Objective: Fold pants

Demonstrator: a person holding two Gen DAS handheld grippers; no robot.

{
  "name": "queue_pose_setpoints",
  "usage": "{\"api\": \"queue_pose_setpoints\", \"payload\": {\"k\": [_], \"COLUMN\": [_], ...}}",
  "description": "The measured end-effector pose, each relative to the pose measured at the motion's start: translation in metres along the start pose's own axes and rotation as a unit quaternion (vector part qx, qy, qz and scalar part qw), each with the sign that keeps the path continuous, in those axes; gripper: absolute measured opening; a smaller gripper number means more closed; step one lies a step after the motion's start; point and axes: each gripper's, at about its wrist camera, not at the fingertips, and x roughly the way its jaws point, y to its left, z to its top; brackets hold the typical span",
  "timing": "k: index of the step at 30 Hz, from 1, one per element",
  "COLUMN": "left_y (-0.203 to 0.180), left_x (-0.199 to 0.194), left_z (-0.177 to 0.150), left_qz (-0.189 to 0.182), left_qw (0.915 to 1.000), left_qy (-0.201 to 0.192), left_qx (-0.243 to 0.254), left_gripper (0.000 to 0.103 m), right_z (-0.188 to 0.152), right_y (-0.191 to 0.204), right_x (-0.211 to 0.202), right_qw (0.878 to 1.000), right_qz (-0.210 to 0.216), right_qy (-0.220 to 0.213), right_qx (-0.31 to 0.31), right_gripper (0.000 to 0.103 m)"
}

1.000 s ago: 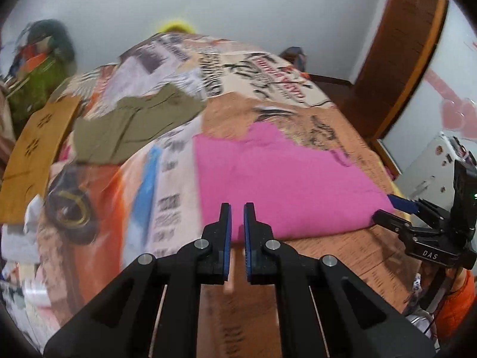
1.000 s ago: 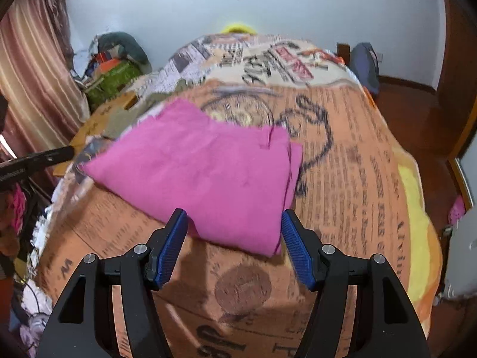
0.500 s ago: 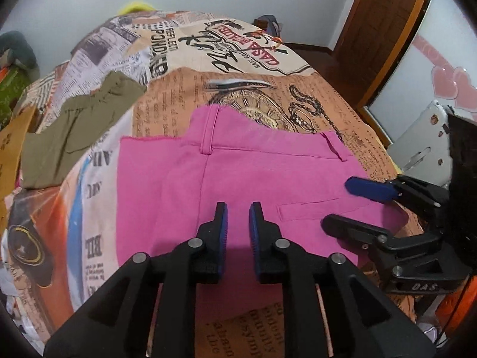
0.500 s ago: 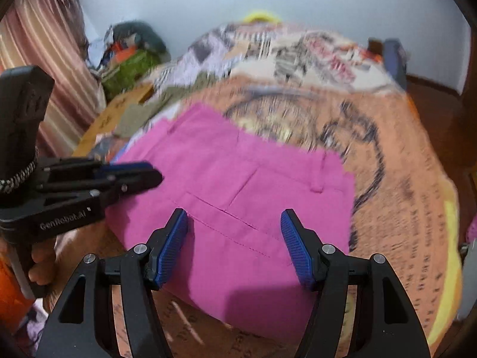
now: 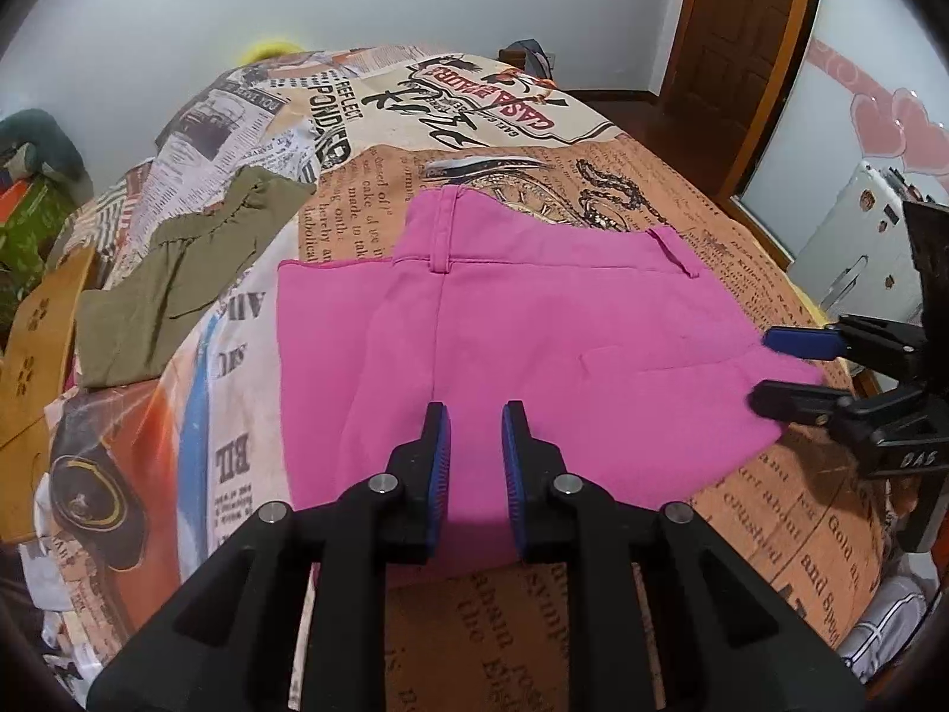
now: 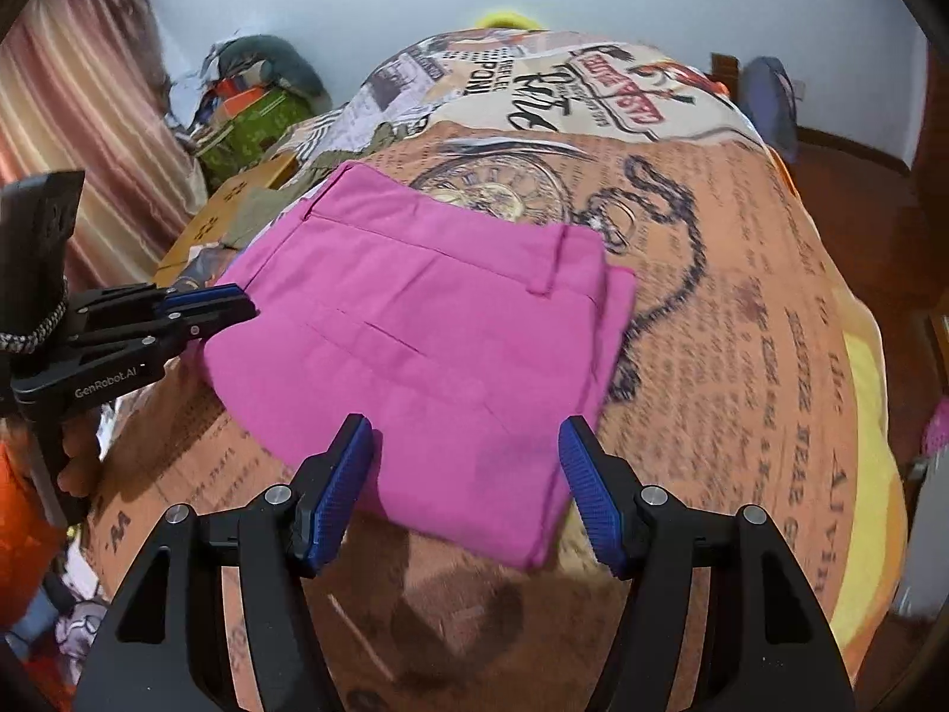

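Both hand-held grippers have dropped closer over the pants (image 5: pixel 534 344), which lie folded flat on the bed (image 5: pixel 741 510). Left hand-held gripper (image 5: pixel 475 445) tilts down, jaws opening, empty. Right hand-held gripper (image 6: pixel 465 474) gapes wide, empty. Olive garment (image 5: pixel 172 279) lies nearby, apart.

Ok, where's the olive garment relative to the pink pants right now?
In the left wrist view the olive garment lies on the printed bedspread, up and left of the pink pants, apart from them.

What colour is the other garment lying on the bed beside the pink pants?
Olive green garment; clearest in the left wrist view, left of the pink pants.
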Motion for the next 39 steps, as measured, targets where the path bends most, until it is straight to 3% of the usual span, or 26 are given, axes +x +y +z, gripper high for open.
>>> {"api": "queue_pose_setpoints", "payload": {"k": [1, 4, 13, 18, 26, 36, 39], "left_y": [0.000, 0.005, 0.045, 0.055, 0.072, 0.079, 0.076], "left_x": [-0.002, -0.006, -0.019, -0.004, 0.027, 0.046, 0.059], "left_z": [-0.001, -0.004, -0.003, 0.010, 0.023, 0.044, 0.047], "left_qz": [0.004, 0.040, 0.038, 0.009, -0.033, -0.074, -0.088], "left_qw": [1.0000, 0.9992, 0.9983, 0.9982, 0.9943, 0.9903, 0.9881], "left_qy": [-0.001, -0.010, -0.005, 0.008, 0.026, 0.041, 0.065], "left_qx": [0.002, 0.003, -0.044, -0.059, -0.097, -0.111, -0.108], "left_gripper": [0.023, 0.050, 0.056, 0.059, 0.076, 0.077, 0.077], "right_z": [-0.001, -0.003, 0.008, 0.023, 0.031, 0.037, 0.037], "right_y": [0.000, -0.004, -0.026, -0.034, -0.049, -0.063, -0.061], "right_x": [-0.002, -0.007, -0.027, -0.010, 0.033, 0.042, 0.042], "right_qw": [1.000, 1.000, 0.998, 0.998, 0.997, 0.992, 0.992], "right_qz": [-0.002, -0.012, -0.030, -0.025, 0.016, 0.058, 0.062], "right_qy": [-0.002, -0.008, -0.035, -0.032, 0.017, 0.033, 0.033], "right_qx": [0.000, 0.004, 0.034, 0.047, 0.078, 0.104, 0.103], "right_gripper": [0.062, 0.062, 0.062, 0.062, 0.062, 0.062, 0.064]}}
